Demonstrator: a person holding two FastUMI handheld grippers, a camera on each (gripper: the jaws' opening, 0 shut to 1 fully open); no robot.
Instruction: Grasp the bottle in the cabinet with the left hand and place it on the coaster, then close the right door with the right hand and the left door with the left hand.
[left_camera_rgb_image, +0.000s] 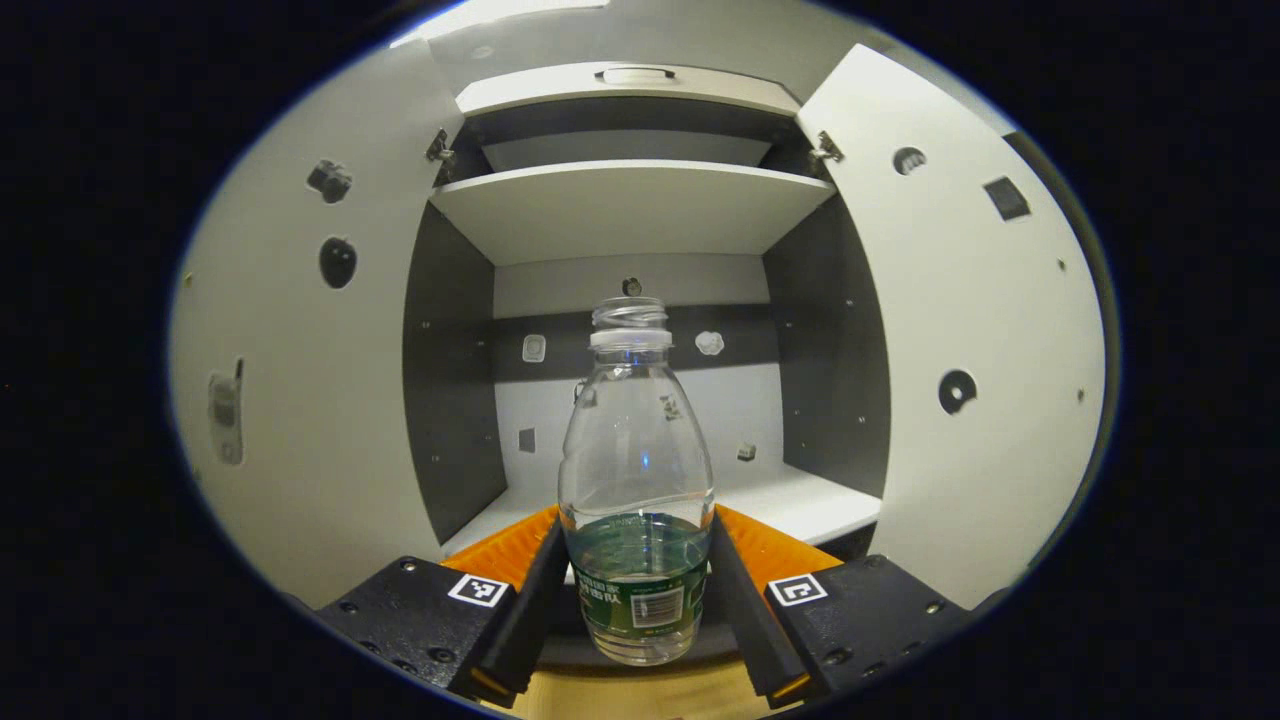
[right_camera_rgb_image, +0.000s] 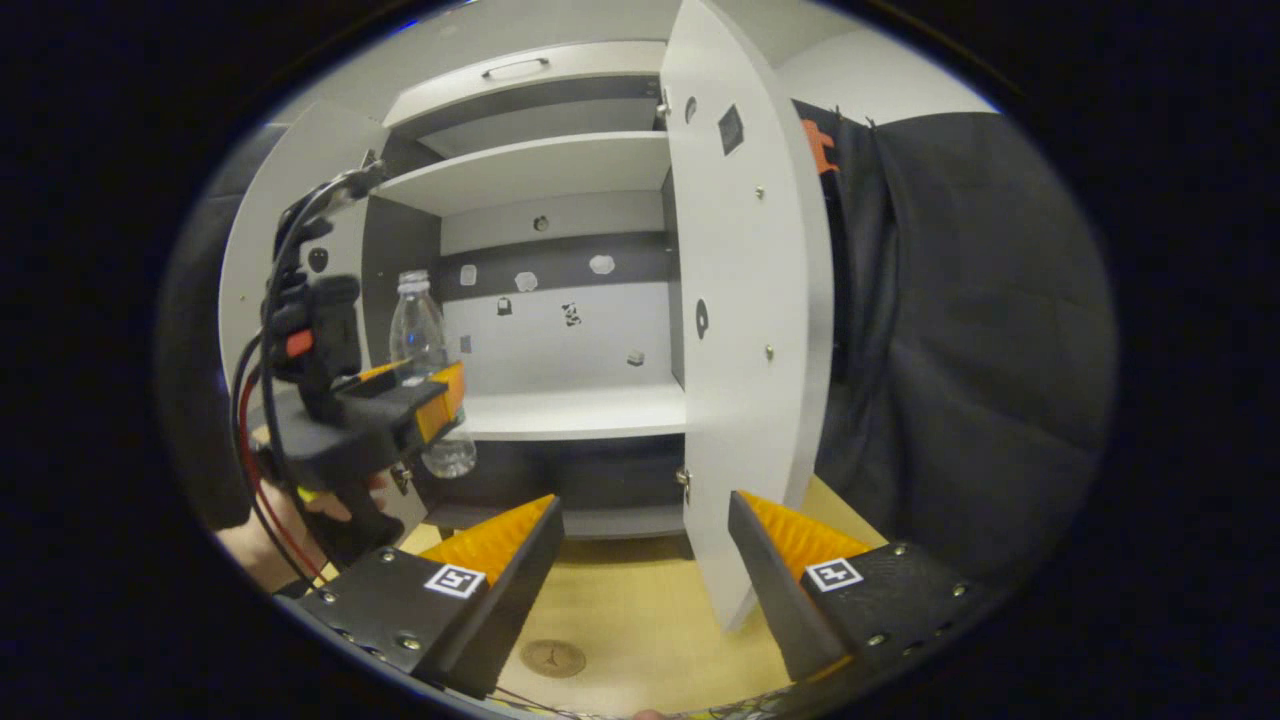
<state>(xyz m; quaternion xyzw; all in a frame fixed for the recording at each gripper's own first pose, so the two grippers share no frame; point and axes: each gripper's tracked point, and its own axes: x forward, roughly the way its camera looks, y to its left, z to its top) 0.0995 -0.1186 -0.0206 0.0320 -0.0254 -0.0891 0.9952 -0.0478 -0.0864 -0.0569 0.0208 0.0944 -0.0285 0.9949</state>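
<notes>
Two ribbed orange fingers of the left gripper (left_camera_rgb_image: 637, 560) press against the lower sides of the bottle (left_camera_rgb_image: 636, 480), pinching it just in front of the cabinet (left_camera_rgb_image: 620, 210). It is a clear plastic bottle, narrow at its threaded, capless neck and swelling to a rounded body, with a little water near the bottom and a dark green label band around the base. It stands upright between the pads, out past the front edge of the lower shelf (left_camera_rgb_image: 800, 505). From the right gripper view the same bottle (right_camera_rgb_image: 425, 350) hangs clear of the shelf edge, held by the left gripper (right_camera_rgb_image: 420, 395), whose black body trails red and black cables down to a hand (right_camera_rgb_image: 290, 520).

Both cabinet doors are open, smooth matte white panels with small stickers stuck to their inner faces. The left door (left_camera_rgb_image: 300, 380) and the right door (left_camera_rgb_image: 980, 360) flank a dark grey interior with white shelves.

Spread wide and holding nothing, the right gripper (right_camera_rgb_image: 645, 530) hovers over the pale wooden table (right_camera_rgb_image: 640, 620), close to the lower edge of the right door (right_camera_rgb_image: 745, 330). A small round coaster (right_camera_rgb_image: 553, 657) lies flat on the wood below its fingers.
</notes>
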